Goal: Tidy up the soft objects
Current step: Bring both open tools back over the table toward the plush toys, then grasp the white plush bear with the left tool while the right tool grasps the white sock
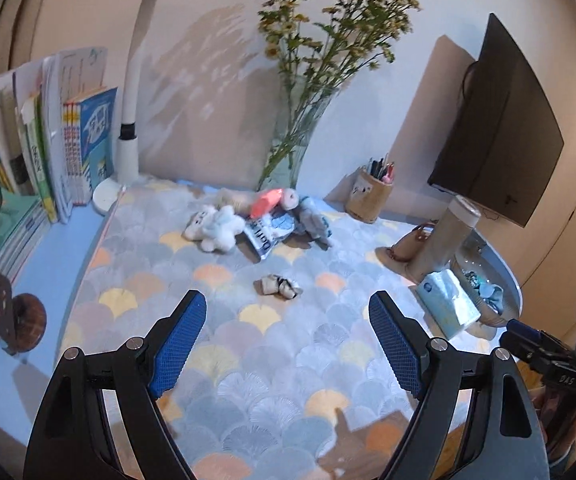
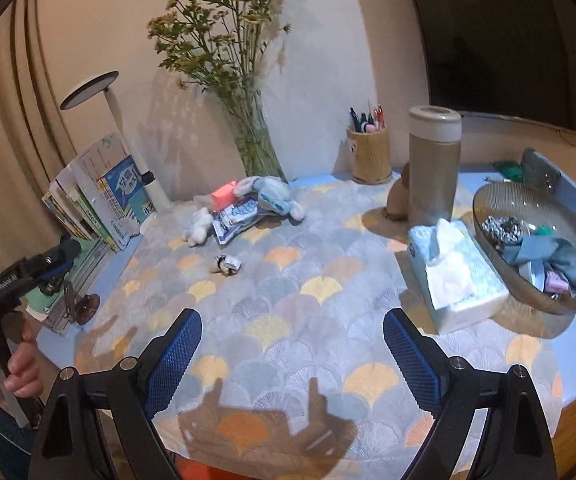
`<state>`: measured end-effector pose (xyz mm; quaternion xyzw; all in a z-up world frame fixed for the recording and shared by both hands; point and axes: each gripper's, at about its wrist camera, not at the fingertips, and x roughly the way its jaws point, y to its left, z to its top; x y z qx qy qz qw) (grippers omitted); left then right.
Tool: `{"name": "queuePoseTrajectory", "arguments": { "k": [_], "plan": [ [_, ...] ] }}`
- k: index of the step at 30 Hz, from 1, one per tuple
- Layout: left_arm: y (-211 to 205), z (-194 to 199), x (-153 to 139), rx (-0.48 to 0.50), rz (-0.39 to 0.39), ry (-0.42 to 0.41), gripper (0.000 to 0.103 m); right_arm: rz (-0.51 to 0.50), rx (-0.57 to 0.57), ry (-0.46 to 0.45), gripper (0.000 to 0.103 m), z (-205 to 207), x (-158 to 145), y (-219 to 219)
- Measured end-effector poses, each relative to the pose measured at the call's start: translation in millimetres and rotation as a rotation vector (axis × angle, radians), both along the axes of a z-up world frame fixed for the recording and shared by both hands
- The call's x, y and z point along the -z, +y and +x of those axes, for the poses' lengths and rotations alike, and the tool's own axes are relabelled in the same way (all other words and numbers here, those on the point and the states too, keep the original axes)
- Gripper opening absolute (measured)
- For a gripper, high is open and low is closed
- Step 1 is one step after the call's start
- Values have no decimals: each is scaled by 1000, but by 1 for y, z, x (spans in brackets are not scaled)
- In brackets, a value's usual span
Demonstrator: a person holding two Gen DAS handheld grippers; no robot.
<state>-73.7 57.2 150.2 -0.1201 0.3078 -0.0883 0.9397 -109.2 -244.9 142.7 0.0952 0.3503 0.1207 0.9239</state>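
A pile of soft toys lies at the back of the patterned mat: a white plush [image 1: 216, 227] [image 2: 199, 225], a grey-blue plush [image 1: 315, 220] [image 2: 272, 195], an orange-pink piece [image 1: 266, 202] [image 2: 224, 195] and a flat blue-white pouch [image 1: 270, 232] [image 2: 235, 218]. A small crumpled beige and black item [image 1: 279, 286] [image 2: 228, 265] lies alone nearer me. My left gripper [image 1: 288, 320] is open and empty above the mat, short of that item. My right gripper [image 2: 292, 340] is open and empty above the mat's front.
A glass bowl [image 2: 487, 200] with fabric bits, a tissue pack [image 2: 453, 276] [image 1: 445, 304] and a tall flask [image 2: 433, 168] stand at the right. A flower vase [image 2: 256, 148], pen cup [image 2: 369, 156], desk lamp [image 1: 132, 112] and books [image 1: 48, 140] line the back and left.
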Motion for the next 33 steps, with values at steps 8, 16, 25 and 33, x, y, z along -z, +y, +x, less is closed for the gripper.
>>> {"name": "queuePoseTrajectory", "arguments": {
  "k": [8,16,25,33],
  "plan": [
    [15,7,-8,-47,81,-1,83,92,-29,36,93,24,4,5],
    [30,90,30,-100,136,119,83,38,-104,87,96,82,21,49],
    [40,197,92,-92,43,272,83,-180,-381,161,96,175,66,124],
    [29,249,130,-133,39,298,83,-240,-504,171,95,230,127,179]
  ]
}}
